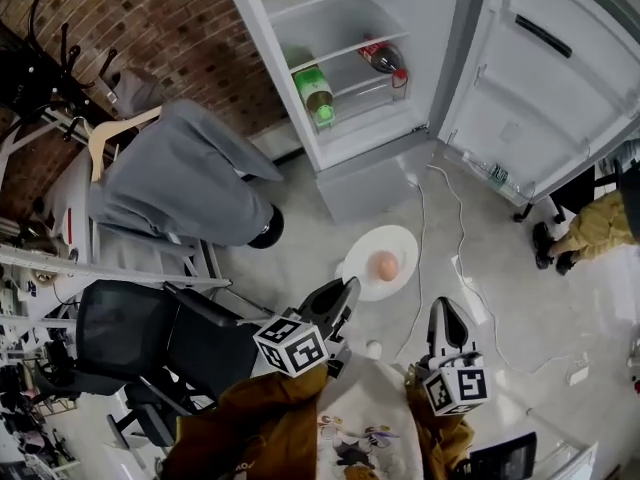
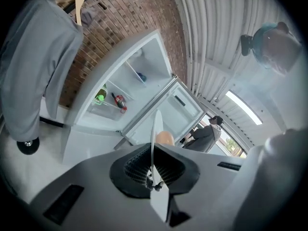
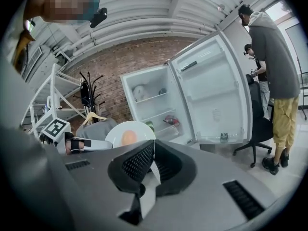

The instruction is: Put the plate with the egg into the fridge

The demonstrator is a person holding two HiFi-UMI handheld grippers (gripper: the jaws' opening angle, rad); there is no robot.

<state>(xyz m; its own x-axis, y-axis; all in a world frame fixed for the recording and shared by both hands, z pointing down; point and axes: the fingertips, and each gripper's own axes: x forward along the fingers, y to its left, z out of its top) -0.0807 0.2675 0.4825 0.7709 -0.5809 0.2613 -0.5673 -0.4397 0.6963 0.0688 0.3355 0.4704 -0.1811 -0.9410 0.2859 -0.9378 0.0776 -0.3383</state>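
Note:
A white plate carrying a brown egg hangs above the floor in front of the open fridge. My left gripper is shut on the plate's near left rim. In the left gripper view the plate runs edge-on between the jaws, with the egg just behind. My right gripper is shut and empty, lower right of the plate and apart from it. The right gripper view has the plate and egg beyond its closed jaws.
The fridge door stands wide open at right. A green bottle and a red-capped bottle lie on the lower shelves. A grey garment on a hanger and a black chair stand left. A cable trails on the floor; a person stands at right.

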